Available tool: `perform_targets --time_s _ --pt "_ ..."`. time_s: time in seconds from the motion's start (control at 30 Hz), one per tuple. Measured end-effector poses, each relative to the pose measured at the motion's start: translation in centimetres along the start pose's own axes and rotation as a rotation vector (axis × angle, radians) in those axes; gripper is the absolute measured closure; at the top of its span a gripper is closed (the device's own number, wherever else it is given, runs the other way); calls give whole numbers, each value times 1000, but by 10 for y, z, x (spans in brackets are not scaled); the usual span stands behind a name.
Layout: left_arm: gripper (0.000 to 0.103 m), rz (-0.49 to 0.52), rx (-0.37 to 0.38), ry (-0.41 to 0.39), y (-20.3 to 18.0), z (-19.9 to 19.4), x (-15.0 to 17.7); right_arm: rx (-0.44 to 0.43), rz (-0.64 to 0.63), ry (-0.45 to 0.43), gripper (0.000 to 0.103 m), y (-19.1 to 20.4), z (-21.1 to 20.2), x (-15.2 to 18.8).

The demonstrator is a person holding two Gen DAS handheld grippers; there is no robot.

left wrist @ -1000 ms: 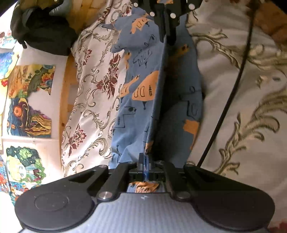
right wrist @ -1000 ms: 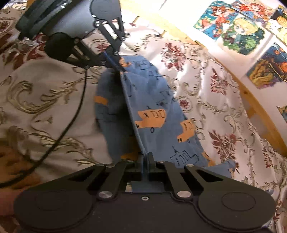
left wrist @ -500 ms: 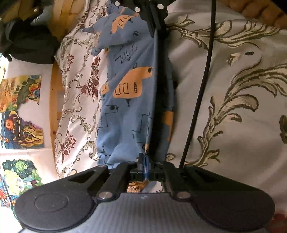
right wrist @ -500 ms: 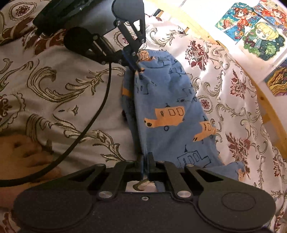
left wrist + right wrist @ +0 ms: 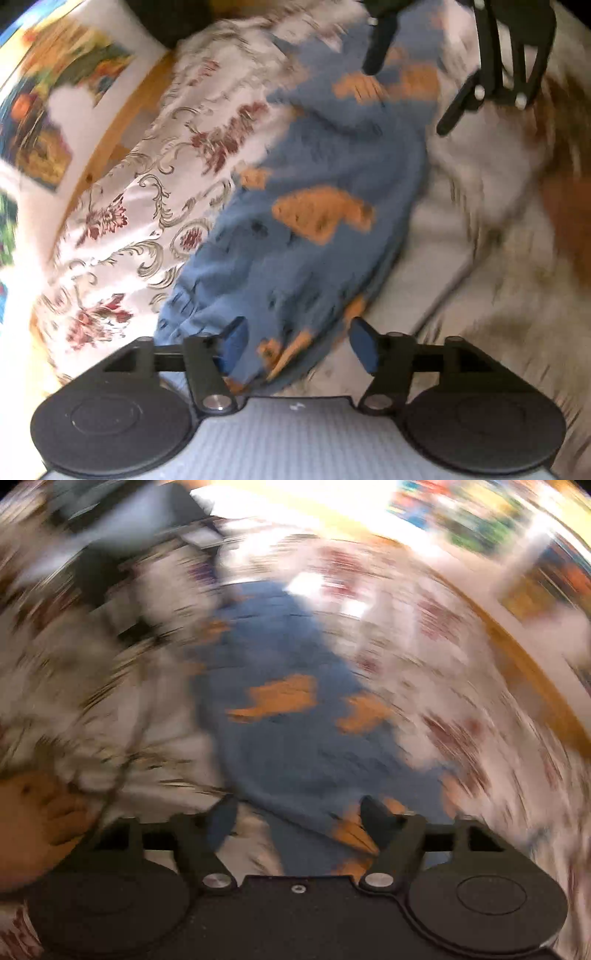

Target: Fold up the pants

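On a cream bedspread point(image 5: 133, 206) woven with dark red flowers and olive-gold scrolls lies a pair of blue cotton pants point(image 5: 317, 236) printed with orange shapes and thin dark line drawings, folded lengthwise into one long band. Seen from the left wrist camera, the band runs from the near edge of the view up and away, its folded edge along the right side. The left gripper point(image 5: 297, 343) has its jaws spread wide, with the blue-padded fingers point(image 5: 232, 341) standing on either side of the near end of the pants and gripping nothing; whether the left-hand finger touches the cloth cannot be told. At the far end of the band the right gripper point(image 5: 408, 96), a black linkage frame, hovers over the cloth with its fingers likewise parted. The right wrist view is heavily blurred, yet it shows the same blue band point(image 5: 291, 716) stretching away between two separated fingers point(image 5: 373, 818), with nothing pinched between them. A bare foot point(image 5: 33, 823) shows at that view's lower left, resting on the bedspread beside the pants. Beyond the bedspread a light wooden rail point(image 5: 122, 110) borders the bed, and bright coloured pictures point(image 5: 44, 122) hang on the white wall behind it.
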State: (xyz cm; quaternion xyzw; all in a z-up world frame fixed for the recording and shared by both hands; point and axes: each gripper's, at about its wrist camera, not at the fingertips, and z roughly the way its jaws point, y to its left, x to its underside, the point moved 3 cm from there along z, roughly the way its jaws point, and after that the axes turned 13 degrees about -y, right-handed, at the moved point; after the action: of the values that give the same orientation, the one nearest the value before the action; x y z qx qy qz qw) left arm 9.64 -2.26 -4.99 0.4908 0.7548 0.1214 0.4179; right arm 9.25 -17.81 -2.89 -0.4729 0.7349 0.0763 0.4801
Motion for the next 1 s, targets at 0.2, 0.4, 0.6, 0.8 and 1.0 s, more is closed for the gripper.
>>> perform_targets --time_s 0.2,0.4,0.6,0.8,1.0 --pt "15 -151 0 -149 -8 9 -60 322 347 41 2 -99 -32 43" --pt "16 -305 30 -185 -26 45 -118 482 639 -46 1 -163 -49 87" --pt "23 -280 2 -177 -46 58 -134 426 673 -70 8 -177 -35 97" --pt "60 -340 50 -108 -45 79 -129 313 745 -81 19 -212 2 81" --pt "91 -438 96 -84 -27 91 -121 291 785 30 32 -273 57 71"
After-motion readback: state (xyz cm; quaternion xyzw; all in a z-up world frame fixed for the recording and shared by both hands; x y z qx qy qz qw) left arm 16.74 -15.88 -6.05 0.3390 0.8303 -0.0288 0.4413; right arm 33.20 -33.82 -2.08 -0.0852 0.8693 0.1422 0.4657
